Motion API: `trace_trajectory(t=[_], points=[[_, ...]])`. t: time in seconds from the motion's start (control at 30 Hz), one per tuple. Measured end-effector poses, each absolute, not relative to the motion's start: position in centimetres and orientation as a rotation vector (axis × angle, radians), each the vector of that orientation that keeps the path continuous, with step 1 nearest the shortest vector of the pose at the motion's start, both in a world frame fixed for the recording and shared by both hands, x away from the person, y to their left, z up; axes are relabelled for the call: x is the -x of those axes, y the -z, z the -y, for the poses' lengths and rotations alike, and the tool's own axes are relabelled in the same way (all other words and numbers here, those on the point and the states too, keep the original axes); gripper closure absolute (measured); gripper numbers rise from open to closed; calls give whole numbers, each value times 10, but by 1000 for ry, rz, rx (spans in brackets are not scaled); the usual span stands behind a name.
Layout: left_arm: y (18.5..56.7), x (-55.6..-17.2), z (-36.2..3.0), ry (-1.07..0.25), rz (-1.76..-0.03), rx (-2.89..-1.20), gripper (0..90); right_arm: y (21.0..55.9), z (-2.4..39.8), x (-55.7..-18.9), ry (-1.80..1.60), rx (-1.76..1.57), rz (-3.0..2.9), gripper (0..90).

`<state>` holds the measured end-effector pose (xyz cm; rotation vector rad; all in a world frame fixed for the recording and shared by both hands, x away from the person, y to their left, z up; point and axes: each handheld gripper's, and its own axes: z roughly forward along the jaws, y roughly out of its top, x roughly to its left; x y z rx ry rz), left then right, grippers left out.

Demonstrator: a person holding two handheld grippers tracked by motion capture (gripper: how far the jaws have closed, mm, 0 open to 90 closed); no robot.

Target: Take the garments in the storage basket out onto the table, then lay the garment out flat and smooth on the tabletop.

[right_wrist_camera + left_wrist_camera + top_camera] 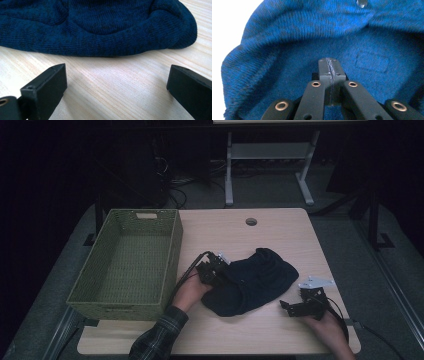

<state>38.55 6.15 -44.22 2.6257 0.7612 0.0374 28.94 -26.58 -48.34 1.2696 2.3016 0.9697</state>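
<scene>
A dark blue knit garment (260, 280) lies crumpled on the middle of the wooden table (270, 335). My left gripper (226, 276) is at the garment's left edge, in a hand with a plaid sleeve. In the left gripper view its jaws (329, 62) are pressed together, pointing down into the blue knit (287, 37), with a thin strip of fabric pinched between the pads. My right gripper (290, 307) rests low on the table just right of the garment. In the right gripper view it (117, 75) stands open over bare wood, short of the garment's rolled hem (105, 45).
A green woven basket (175, 250) sits empty on the table's left side, close to my left hand. A round cable hole (251, 221) is near the far edge. A white desk frame (270, 155) stands on the floor beyond.
</scene>
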Motion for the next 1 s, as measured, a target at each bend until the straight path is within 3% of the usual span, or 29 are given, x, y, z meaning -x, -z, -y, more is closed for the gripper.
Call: trace_trajectory(t=[0.63,1.0], points=[[444,-343,-50,65,-643,-2617,898,483,266,-289,-970,-1269,-2302,23],[428,-316,-61,22,-604,-2579,889,483,266,-289,-970,-1269,-2301,23]])
